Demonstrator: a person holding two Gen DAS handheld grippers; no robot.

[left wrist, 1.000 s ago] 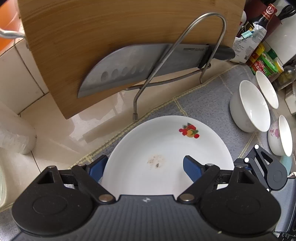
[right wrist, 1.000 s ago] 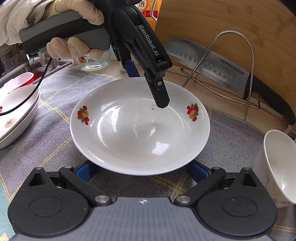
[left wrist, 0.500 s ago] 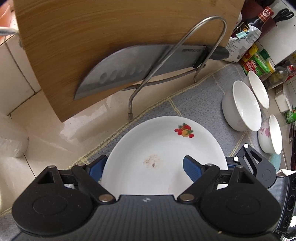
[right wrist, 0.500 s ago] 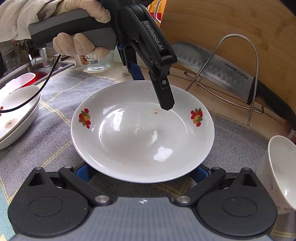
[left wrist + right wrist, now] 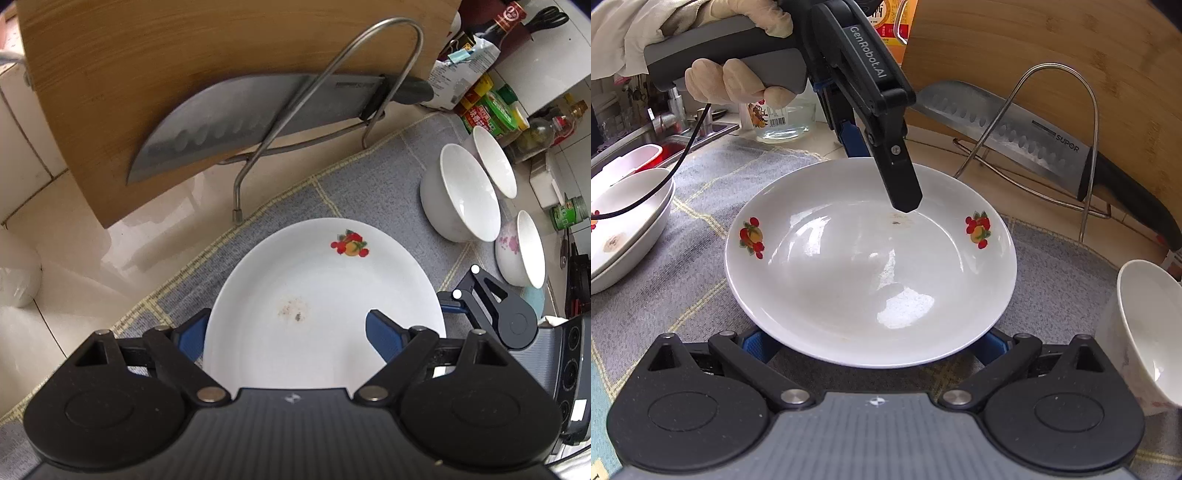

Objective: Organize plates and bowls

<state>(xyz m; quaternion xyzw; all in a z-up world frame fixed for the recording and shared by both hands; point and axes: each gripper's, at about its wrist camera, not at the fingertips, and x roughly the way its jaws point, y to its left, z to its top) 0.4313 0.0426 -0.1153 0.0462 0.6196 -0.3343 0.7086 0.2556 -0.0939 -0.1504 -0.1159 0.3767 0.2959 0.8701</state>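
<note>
I see the plate point(image 5: 871, 266) lying flat on the grey cloth point(image 5: 701, 280), in the middle of both wrist views, and it is round, so it has no long axis to line up with; what matters is which rim each tool can reach. My left gripper point(image 5: 284, 330) comes down steeply over the far rim as the right wrist view shows it: one finger hangs inside the dish near a small brown stain point(image 5: 295, 310), the other finger stands outside the rim, so the rim lies between the two blue pads point(image 5: 380, 332). The jaws stand apart and I see no pad pressing on the porcelain. My right gripper point(image 5: 875, 345) is at the near rim, in the lower part of its own frame; its blue pads are mostly hidden under the plate edge, spread wide to each side, not closed on anything. I judge the left one is better placed for the coming grasp, because it straddles the rim already. The three bowls point(image 5: 461, 195) wait at the right of the left wrist frame, and stacked dishes point(image 5: 624, 229) at the left edge of the right wrist frame.
</note>
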